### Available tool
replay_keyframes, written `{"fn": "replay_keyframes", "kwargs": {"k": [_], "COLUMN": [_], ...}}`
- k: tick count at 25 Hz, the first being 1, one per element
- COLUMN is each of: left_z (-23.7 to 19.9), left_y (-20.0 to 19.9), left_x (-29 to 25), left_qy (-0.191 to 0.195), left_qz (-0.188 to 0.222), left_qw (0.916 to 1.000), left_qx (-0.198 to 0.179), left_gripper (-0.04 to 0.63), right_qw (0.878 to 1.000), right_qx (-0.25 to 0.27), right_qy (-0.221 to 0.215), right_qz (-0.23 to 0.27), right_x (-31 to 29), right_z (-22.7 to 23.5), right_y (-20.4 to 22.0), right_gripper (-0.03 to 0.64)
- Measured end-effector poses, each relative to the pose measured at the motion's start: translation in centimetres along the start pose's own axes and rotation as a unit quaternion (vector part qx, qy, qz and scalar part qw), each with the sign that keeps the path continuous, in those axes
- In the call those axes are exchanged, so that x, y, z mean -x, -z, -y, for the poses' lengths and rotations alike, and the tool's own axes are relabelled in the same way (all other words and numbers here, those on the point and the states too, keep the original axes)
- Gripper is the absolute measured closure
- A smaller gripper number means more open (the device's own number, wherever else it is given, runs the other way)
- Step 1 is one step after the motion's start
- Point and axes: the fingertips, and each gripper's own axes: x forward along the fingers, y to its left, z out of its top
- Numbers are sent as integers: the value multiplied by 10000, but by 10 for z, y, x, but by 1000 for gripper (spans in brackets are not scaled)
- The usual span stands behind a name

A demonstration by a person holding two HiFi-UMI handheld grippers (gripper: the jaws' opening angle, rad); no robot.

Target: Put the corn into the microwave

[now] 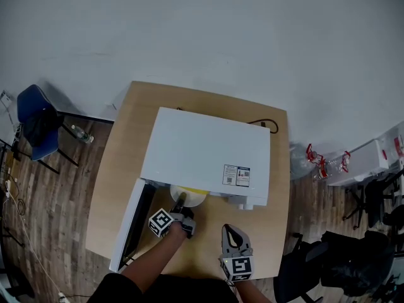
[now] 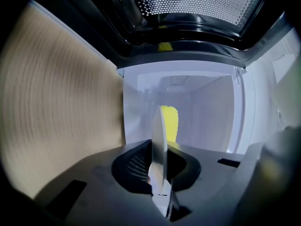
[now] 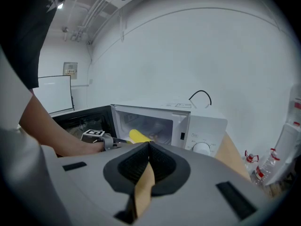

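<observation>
Off to the left of both tools the door (image 1: 129,223) hangs wide open, its dark window swung out over the table (image 1: 120,169).

The left gripper (image 1: 181,206) has its jaws nearly together, pinched on the near rim of a white plate (image 1: 189,197). In its own view the rim runs edge-on straight between the pads. The corn (image 1: 197,190) lies on that plate just ahead of the jaws. It sits at the mouth of the microwave (image 1: 208,150), about on the threshold and not yet deep inside.

I'd judge the ear to be stiff and fairly light. It is round, though, so it would likely roll if the plate tips. The plate looks hard, smooth and breakable, and held only at one edge its whole weight hangs out beyond the pads. The rim seems the right place to hold, with a firm pinch and the plate kept level. Grabbing the ear itself looks awkward in that opening.

The right gripper (image 1: 232,231) is well to the right of the plate, near the table's front edge. Its jaws are closed together with nothing between them, and the corn lies ahead of them and to their left.
</observation>
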Motion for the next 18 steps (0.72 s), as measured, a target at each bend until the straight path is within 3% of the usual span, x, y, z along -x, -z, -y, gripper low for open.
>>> {"fn": "replay_keyframes", "kwargs": {"k": [14, 18], "left_z": [-8, -8], "left_y": [-10, -8], "left_x": [-17, -19], "left_qy": [-28, 196], "left_qz": [155, 47], "left_qw": [9999, 9997], "left_qx": [50, 157], "left_gripper": [572, 572], "right_qw": [9999, 9997], "right_qx": [-142, -193], "right_qy": [-8, -71], "right_qz": [-66, -109], "right_x": [0, 0], "right_z": [1, -1], "right_y": [7, 11], "right_gripper": [557, 557]}}
